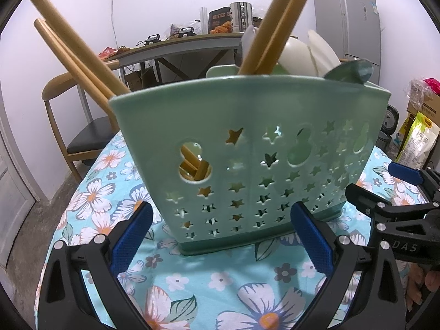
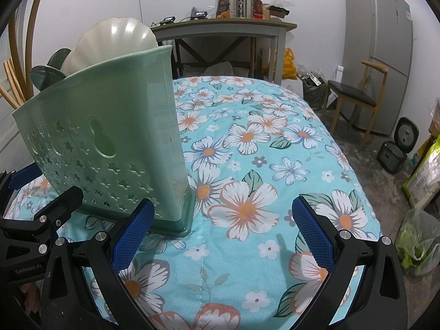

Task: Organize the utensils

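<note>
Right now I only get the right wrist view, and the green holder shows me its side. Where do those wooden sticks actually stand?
Observer: One pair of chopsticks leans out of the green holder at its left end.
Operator: Only that pair?
Observer: No, a second pair rises nearer the middle, next to the white spoons.
Operator: What is the other claw doing?
Observer: The left claw is open and empty, facing the holder's star-cut front wall.
</note>
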The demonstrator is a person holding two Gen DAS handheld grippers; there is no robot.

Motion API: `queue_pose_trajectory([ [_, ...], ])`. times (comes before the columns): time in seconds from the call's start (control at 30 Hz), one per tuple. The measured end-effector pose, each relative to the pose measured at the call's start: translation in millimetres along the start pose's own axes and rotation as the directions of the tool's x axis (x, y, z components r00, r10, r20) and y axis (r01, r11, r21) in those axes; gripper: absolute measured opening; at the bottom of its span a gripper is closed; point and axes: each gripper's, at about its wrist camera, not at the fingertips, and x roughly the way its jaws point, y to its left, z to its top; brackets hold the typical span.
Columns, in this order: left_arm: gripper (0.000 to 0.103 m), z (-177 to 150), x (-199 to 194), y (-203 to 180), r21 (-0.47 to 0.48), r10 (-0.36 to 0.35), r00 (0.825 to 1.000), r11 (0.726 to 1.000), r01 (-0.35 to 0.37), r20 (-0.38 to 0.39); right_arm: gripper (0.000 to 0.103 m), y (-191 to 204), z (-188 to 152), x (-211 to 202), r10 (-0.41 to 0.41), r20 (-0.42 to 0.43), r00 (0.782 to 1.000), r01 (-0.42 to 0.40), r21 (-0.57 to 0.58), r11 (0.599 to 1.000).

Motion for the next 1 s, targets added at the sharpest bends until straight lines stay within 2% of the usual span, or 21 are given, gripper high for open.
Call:
queue_pose_trajectory([
  [1.0,0.098,-0.6,0.7,1.5,-0.002,0.002,1.000,1.000,-0.002,-0.005,0.096,0.1,-0.2,-0.4,-0.001,-0.001,1.000,0.001,0.000,1.000],
])
